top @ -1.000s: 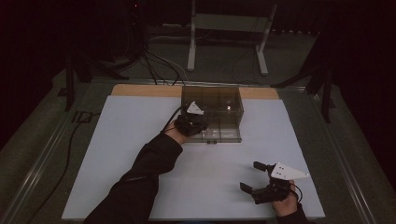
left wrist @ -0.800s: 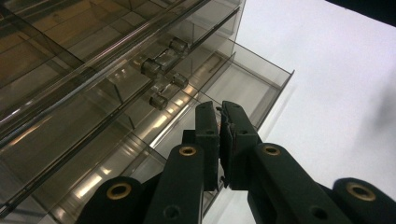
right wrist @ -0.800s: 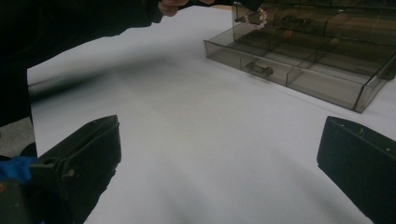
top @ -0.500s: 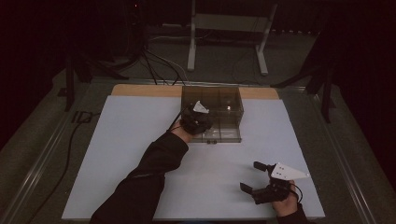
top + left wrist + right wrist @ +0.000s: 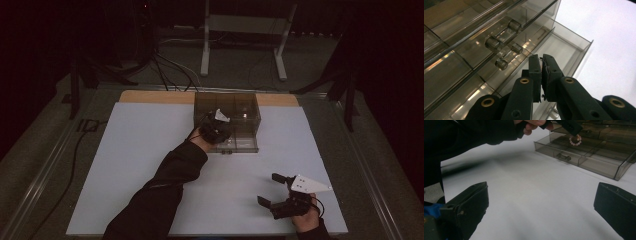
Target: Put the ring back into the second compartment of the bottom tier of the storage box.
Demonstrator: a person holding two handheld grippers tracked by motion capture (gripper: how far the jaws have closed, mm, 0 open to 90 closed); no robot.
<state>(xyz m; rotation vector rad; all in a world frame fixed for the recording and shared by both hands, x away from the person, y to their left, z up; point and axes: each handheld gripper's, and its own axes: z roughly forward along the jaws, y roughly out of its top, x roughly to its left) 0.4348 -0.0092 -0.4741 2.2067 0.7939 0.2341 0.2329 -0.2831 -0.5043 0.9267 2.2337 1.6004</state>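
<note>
The bead bracelet [image 5: 575, 140], pinched in our closed left gripper [image 5: 542, 58], hangs above the open drawer [image 5: 239, 144] at twelve o'clock; next we judge lowering and releasing, right gripper [image 5: 276, 191] idle and open.

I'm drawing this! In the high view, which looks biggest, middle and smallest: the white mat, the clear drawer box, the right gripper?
1. White mat, by far the largest.
2. Clear drawer box.
3. Right gripper, a bit smaller than the box; it sits nearer the camera, so it looks bigger than it is.

A white board [image 5: 150, 150] lies over the table, with a metal stand [image 5: 240, 30] behind it.
</note>
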